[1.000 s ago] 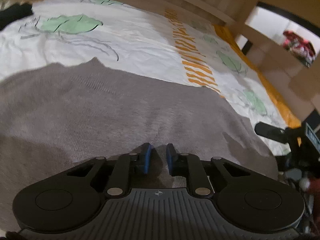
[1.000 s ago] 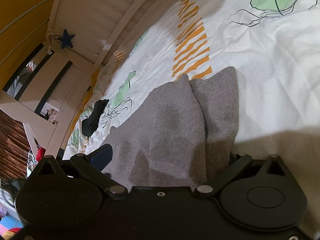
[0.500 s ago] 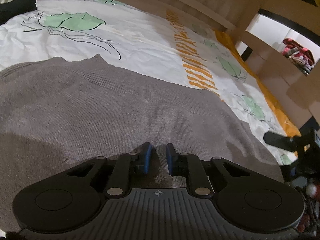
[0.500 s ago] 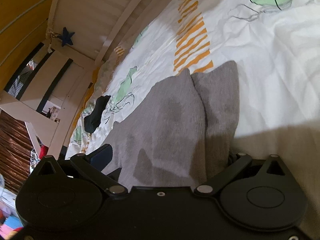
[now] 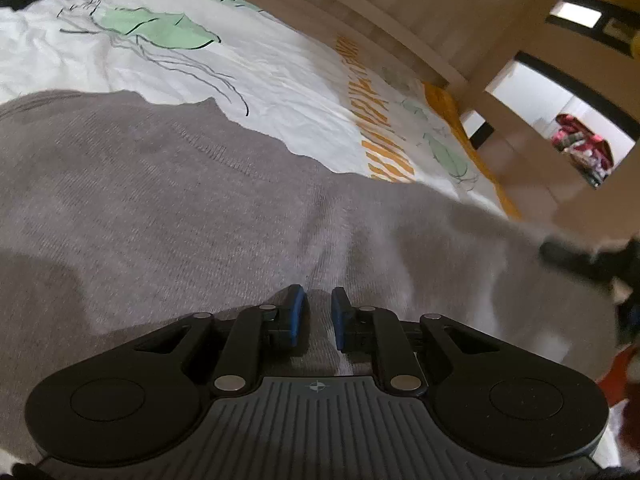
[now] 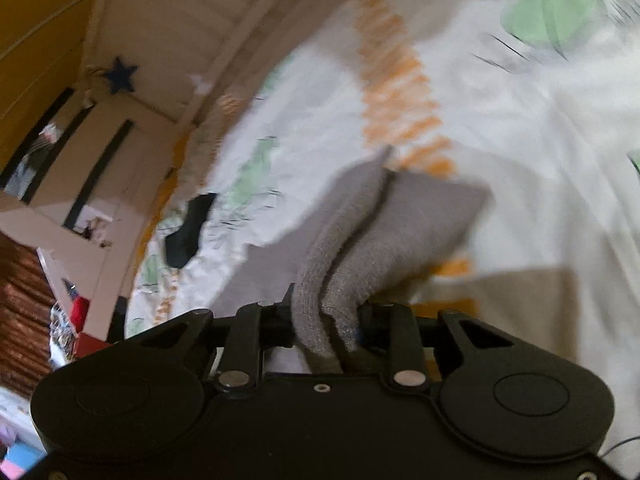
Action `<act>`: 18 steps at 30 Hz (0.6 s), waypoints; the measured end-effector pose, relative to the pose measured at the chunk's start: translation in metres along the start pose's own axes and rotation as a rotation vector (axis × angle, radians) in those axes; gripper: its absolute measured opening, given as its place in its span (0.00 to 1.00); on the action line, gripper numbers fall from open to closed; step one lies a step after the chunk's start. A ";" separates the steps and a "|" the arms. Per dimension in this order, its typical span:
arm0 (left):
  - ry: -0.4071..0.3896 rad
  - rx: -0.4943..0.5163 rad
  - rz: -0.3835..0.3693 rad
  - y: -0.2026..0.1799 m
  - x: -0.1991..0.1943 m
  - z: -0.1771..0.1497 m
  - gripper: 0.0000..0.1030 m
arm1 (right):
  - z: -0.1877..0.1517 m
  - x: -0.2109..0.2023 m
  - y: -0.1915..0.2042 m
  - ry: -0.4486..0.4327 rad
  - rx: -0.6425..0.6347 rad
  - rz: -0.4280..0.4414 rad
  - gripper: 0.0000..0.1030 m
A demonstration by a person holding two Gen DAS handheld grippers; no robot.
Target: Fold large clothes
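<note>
One grey knit sweater, bunched.

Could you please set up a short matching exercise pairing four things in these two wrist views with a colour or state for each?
Things:
1. grey sweater
2. bedsheet
3. star
4. right gripper

States:
A. dark blue, hanging on the bed frame
B. white, with green and orange print
C. jaws just closed, gripping bunched knit
D. spread over the bed

Pairs: 1-D, 2-B, 3-A, 4-C
</note>
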State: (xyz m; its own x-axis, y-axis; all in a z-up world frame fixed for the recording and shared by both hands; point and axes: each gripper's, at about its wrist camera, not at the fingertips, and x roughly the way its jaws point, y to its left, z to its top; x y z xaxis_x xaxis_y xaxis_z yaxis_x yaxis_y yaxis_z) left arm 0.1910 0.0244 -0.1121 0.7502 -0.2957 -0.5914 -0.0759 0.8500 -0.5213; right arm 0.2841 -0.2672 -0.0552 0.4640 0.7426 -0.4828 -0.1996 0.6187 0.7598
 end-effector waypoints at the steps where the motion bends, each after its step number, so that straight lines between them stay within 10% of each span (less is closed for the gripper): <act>1: 0.000 -0.009 -0.007 0.002 -0.002 -0.001 0.16 | 0.003 0.001 0.011 0.007 -0.020 0.007 0.35; 18: 0.070 -0.188 -0.083 0.052 -0.053 -0.029 0.16 | -0.025 0.143 0.161 0.285 -0.198 0.073 0.35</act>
State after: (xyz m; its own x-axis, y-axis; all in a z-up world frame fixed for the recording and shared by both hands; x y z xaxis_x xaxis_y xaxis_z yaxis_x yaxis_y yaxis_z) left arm 0.1282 0.0721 -0.1252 0.7123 -0.3966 -0.5791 -0.1412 0.7272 -0.6718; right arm 0.2963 -0.0549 -0.0129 0.1882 0.8110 -0.5539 -0.3997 0.5784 0.7111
